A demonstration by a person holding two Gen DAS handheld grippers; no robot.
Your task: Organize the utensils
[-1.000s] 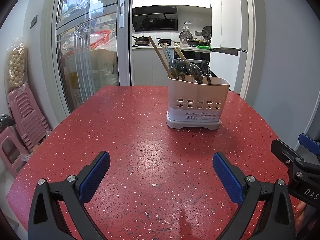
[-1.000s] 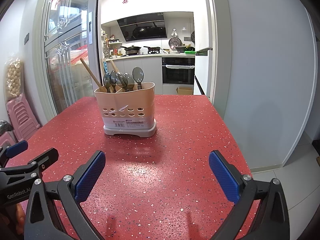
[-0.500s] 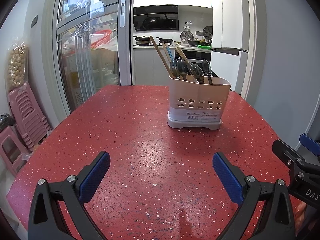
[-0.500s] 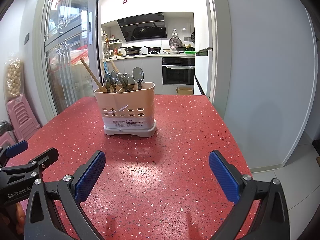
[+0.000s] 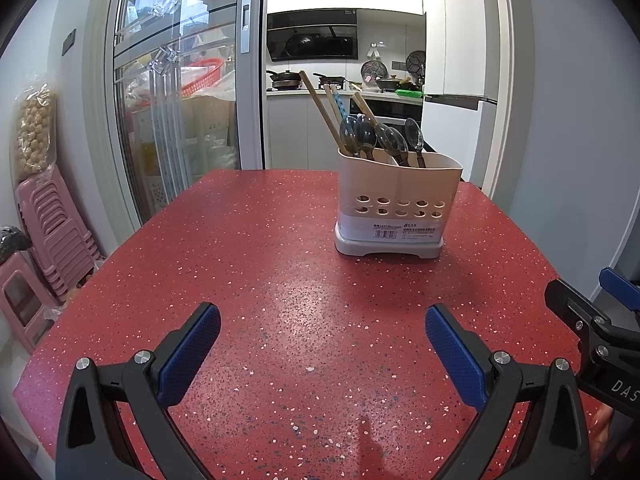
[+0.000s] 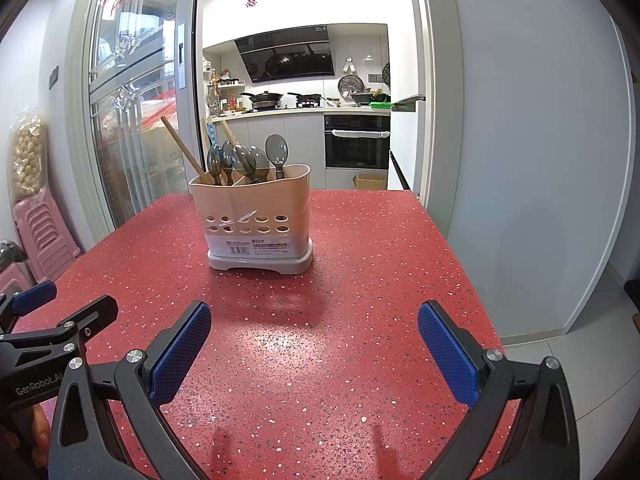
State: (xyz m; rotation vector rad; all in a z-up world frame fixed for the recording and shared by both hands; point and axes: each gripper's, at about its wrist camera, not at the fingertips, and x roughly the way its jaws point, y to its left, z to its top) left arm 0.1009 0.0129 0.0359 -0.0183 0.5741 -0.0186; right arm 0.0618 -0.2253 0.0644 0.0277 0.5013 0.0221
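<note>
From the left wrist view, the left gripper (image 5: pixel 322 334) hangs low over the red speckled counter (image 5: pixel 240 264), its jaws spread wide with nothing between them. The utensil holder (image 5: pixel 394 204) stands upright ahead and a little to the right, well apart from the fingertips. Wooden chopsticks (image 5: pixel 320 108) lean out of its left side and several spoons (image 5: pixel 372 136) stand bowl-up beside them. No loose utensil lies on the counter here, so I would judge the sorting is done or close to it. If something does need tidying, the careful way is to come in from above, take one handle at a time near its top, and keep the other gripper ready to steady the holder, which looks light enough to tip.

From the right wrist view, the right gripper (image 6: pixel 314 332) sits likewise open and empty, with the utensil holder (image 6: pixel 256 216) ahead and slightly left, four or five spoons (image 6: pixel 276 150) crowded in it, one standing alone toward the right.

Hard to make out: an inner divider shows at the rim, but which slot each handle sits in is hidden by the wall. The spoons overlap, so their count is uncertain. Each view catches only an edge of the other gripper at its border.
</note>
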